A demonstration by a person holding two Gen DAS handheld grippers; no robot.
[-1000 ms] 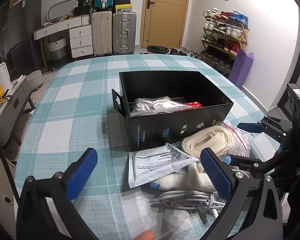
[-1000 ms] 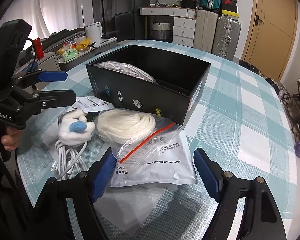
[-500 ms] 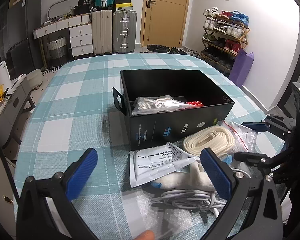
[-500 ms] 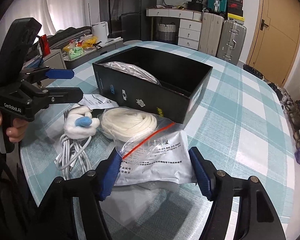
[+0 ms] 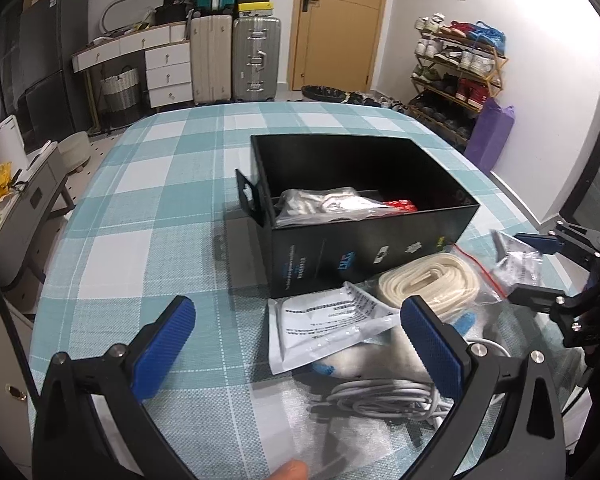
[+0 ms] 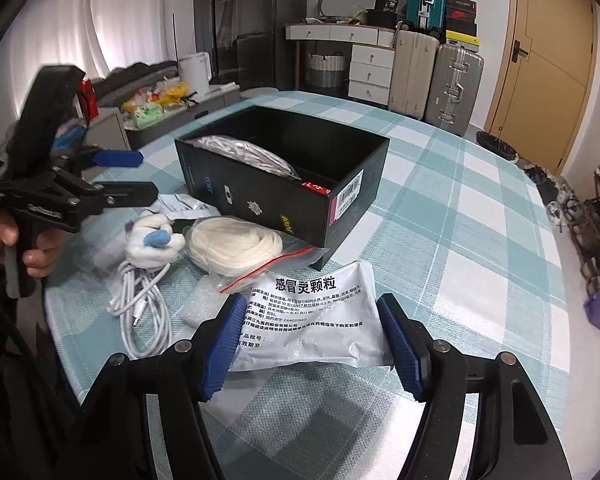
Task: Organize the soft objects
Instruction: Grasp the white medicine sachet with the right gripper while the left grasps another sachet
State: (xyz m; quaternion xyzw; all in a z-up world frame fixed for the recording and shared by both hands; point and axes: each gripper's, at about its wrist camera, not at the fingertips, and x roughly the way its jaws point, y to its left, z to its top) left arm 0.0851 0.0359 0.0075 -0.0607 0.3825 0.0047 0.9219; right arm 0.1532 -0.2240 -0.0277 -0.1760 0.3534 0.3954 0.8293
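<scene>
The right claw (image 6: pixel 310 342) has just been closing and now pinches the white medicine packet (image 6: pixel 312 320) at its side edges, just in front of the black box (image 6: pixel 284 200). To finish well, lift the limp packet clear of the box's near wall, then release over the free right end. The left claw (image 5: pixel 300 344) hangs spread over the tabletop (image 5: pixel 148 208), holding nothing.

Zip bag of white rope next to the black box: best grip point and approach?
Pinch the free flap by the red zip strip on the bag, coming from the open table side. The coil is bulky, and the box blocks the far side.
</scene>
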